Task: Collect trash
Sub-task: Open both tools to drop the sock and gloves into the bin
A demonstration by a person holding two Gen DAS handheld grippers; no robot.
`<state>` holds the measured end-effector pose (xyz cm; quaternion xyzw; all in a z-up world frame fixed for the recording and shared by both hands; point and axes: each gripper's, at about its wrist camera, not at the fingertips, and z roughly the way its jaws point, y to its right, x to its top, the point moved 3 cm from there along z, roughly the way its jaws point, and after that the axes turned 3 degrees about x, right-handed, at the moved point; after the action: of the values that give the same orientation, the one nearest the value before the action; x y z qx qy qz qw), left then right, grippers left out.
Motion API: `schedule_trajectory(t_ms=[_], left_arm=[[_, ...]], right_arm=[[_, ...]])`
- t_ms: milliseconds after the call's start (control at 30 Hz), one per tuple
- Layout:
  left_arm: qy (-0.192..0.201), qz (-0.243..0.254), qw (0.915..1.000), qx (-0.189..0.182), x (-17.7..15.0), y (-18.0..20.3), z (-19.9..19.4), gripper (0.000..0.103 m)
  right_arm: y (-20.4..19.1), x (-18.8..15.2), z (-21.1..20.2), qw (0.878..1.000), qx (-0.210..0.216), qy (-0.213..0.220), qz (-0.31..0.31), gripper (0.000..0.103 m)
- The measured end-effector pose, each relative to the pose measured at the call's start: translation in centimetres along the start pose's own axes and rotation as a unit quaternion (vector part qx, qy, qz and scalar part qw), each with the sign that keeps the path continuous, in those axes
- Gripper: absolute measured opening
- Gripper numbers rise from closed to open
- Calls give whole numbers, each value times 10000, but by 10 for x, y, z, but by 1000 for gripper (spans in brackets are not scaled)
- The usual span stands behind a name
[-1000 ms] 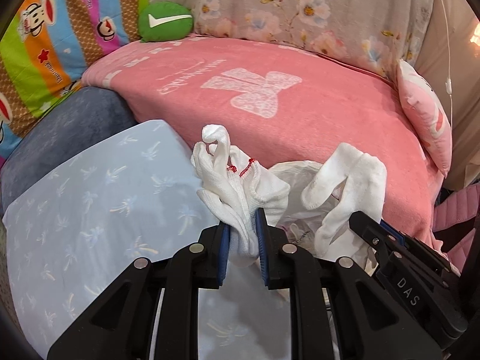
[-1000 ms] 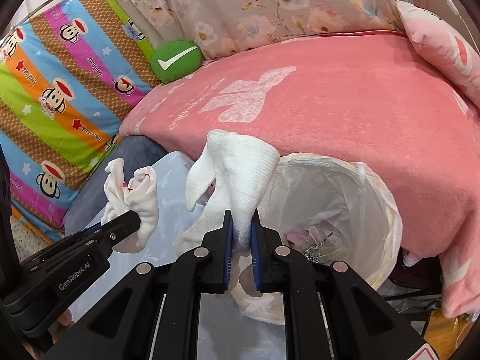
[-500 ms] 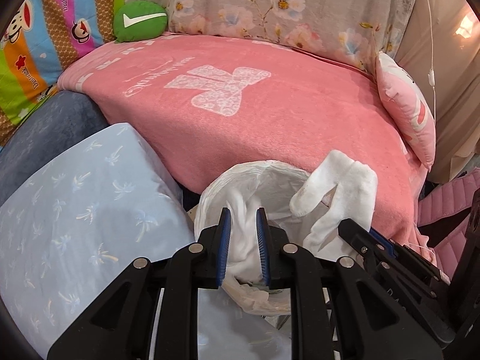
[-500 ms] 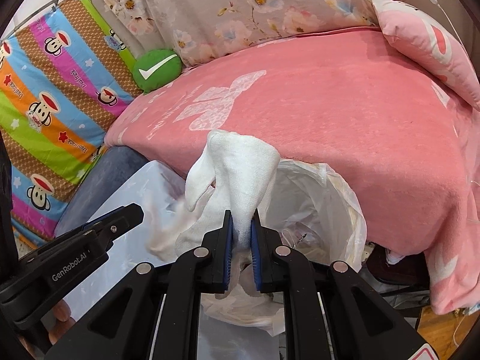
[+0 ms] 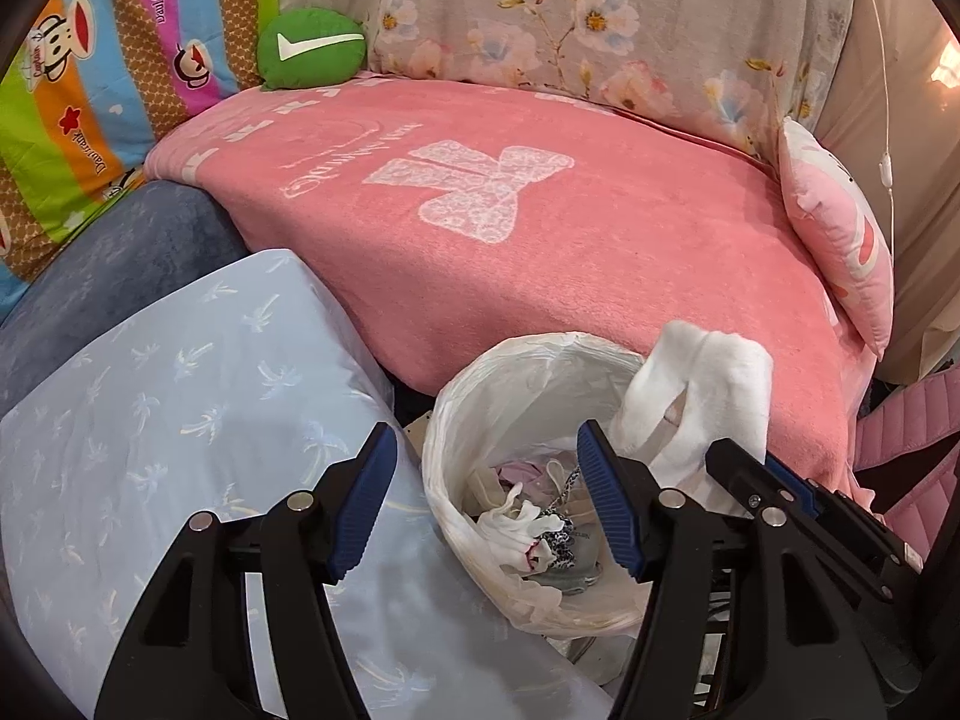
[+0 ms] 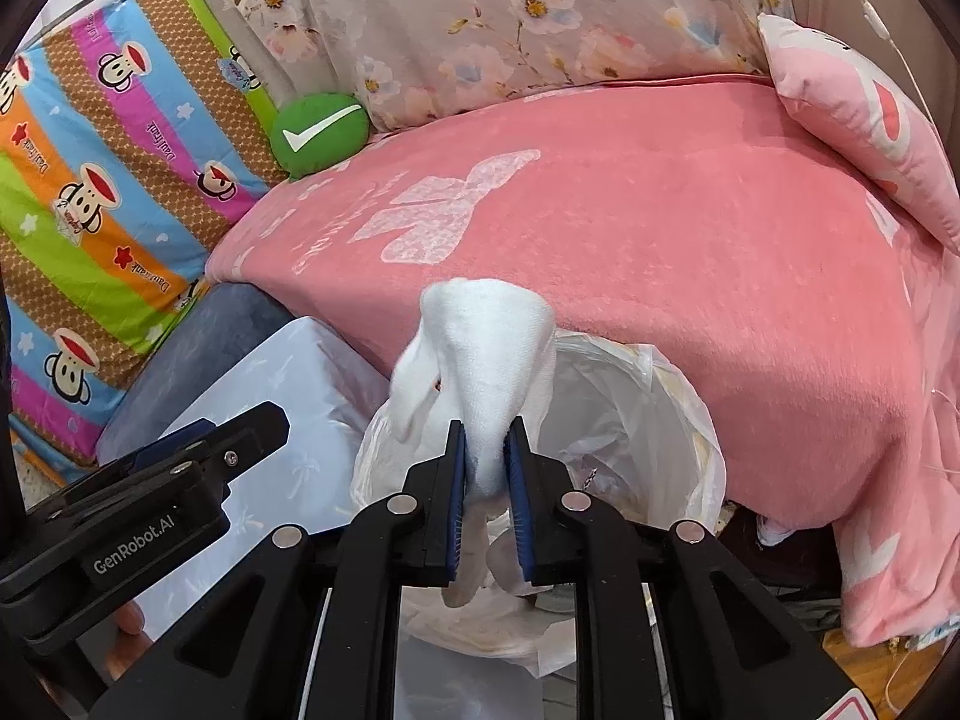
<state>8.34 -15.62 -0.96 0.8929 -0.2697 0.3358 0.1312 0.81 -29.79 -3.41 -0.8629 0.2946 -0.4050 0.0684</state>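
- Left tongs point(image 5: 486, 504) hang over the near rim of the trash bin point(image 5: 456, 420), jaws opening and wide apart with nothing between the blue pads.
- Below them, inside the bin's white liner, lies a crumpled white glove with red stitching point(image 5: 516, 534) on top of other scraps.
- Right tongs point(image 6: 485, 468) are clenched on a white sock point(image 6: 486, 354), the jaws just starting to open while the pads press the cloth; the sock's toe stands above the pads and its other end droops below them into the bin's mouth.
- At far left a striped cartoon-monkey sheet point(image 5: 78, 108) hangs, with a green check-mark cushion point(image 5: 312, 48) at its edge.
- A pale blue palm-print pillow point(image 5: 150, 420) lies just beside the bin's left side, a grey-blue cushion point(image 5: 120, 264) behind it.
- A pink blanket with a white bow print point(image 5: 600, 276) covers the bed directly behind the bin, its hem touching the liner's far rim.
- A floral sheet point(image 5: 600, 30) backs the bed.
- A pink pillow point(image 5: 840, 252) leans at the right end.
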Motion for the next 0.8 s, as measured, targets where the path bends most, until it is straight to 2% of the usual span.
schedule_trajectory(t_ms=[133, 267, 533, 700, 800], left_arm=[[60, -5, 9999, 132, -2, -5, -2, 64], [164, -63, 9994, 310, -4, -12, -6, 72], [239, -178, 9980, 561, -12, -32, -13, 76], [255, -209, 9966, 761, -22, -44, -18, 85], [252, -213, 9957, 864, -27, -49, -20, 86]], right_arm=[[-5, 1, 1, 10000, -4, -4, -96, 21], [-10, 0, 0, 9997, -88, 6, -222, 36], [-19, -5, -7, 9988, -245, 12, -424, 39], [-25, -14, -11, 9979, -291, -22, -574, 39], [-30, -23, -14, 9970, -320, -46, -710, 45]])
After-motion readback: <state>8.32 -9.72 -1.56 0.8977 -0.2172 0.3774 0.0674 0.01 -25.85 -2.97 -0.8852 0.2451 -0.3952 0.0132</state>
